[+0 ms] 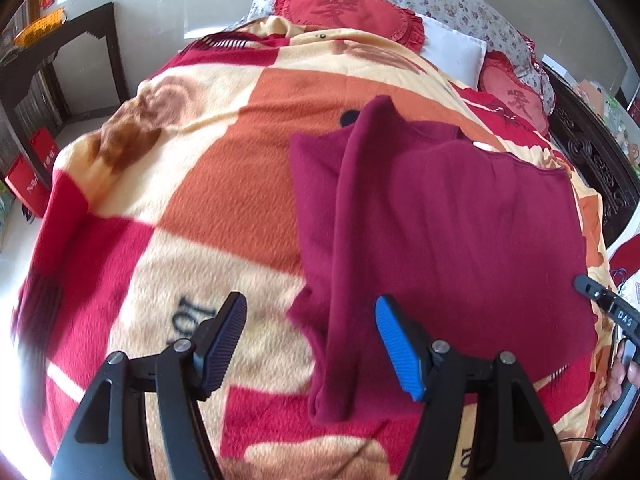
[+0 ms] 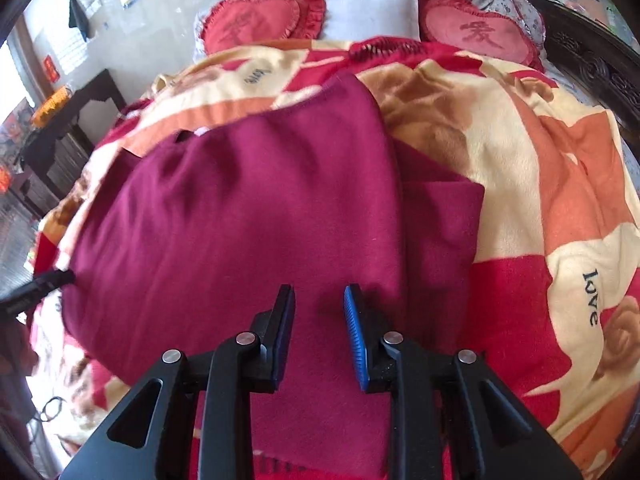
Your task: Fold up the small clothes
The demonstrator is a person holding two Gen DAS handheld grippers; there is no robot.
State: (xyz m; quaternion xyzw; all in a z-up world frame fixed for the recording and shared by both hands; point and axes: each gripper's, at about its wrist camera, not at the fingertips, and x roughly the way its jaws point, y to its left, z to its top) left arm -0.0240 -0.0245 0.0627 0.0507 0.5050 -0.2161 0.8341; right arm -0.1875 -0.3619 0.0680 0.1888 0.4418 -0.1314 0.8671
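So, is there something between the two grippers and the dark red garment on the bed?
Nothing visible. The left gripper and the right gripper are both open just above the maroon garment, which lies alone on the blanket, sleeves folded in.

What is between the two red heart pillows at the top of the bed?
A white pillow lies between the two red heart pillows, clearest in the right wrist view.

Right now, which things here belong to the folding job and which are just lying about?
For the job: maroon garment, left gripper, right gripper.
Just lying about: checked blanket, heart cushions, white pillow, dark side table.
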